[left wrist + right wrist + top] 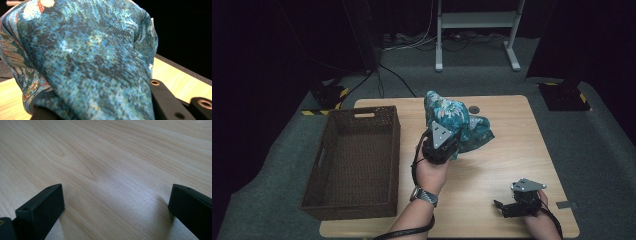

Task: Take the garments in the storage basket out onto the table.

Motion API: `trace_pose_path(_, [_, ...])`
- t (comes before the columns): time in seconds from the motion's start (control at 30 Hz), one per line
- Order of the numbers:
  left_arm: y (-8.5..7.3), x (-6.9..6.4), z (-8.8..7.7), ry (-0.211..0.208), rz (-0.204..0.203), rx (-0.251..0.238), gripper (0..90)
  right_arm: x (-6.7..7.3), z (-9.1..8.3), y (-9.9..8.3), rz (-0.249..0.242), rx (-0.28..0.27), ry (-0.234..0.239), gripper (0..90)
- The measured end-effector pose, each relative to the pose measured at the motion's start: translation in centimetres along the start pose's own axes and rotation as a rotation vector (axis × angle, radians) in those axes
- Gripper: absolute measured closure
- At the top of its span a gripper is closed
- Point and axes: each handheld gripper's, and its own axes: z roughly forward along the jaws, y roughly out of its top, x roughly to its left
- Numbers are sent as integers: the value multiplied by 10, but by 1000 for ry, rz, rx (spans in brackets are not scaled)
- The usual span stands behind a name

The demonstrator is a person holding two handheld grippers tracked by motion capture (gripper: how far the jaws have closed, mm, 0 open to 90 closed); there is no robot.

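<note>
Left gripper has the cloth pinched, jaws clamped on a bunch of the blue patterned fabric (lifted in a peak over the table middle, its far folds resting on the wood). Right gripper sits low near the front edge, its 2 jaws spread wide, holding nothing. Basket stands left.

— What's around you there?
— Your light wood table sits on grey carpet; beyond it stand a white metal stand, floor cables, and yellow-black taped bases against darkness.
</note>
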Motion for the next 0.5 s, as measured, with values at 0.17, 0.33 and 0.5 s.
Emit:
trace_pose_path(0.17, [-11, 1, 4, -6, -9, 34, 753, 0, 0, 0, -1, 1, 0, 5])
trace_pose_path(0.33, [-19, 0, 10, -14, -12, 59, 752, 0, 0, 0, -2, 1, 1, 4])
trace_pose_path(0.5, [-28, -3, 15, -26, -19, 82, 752, 0, 0, 0, -3, 1, 0, 4])
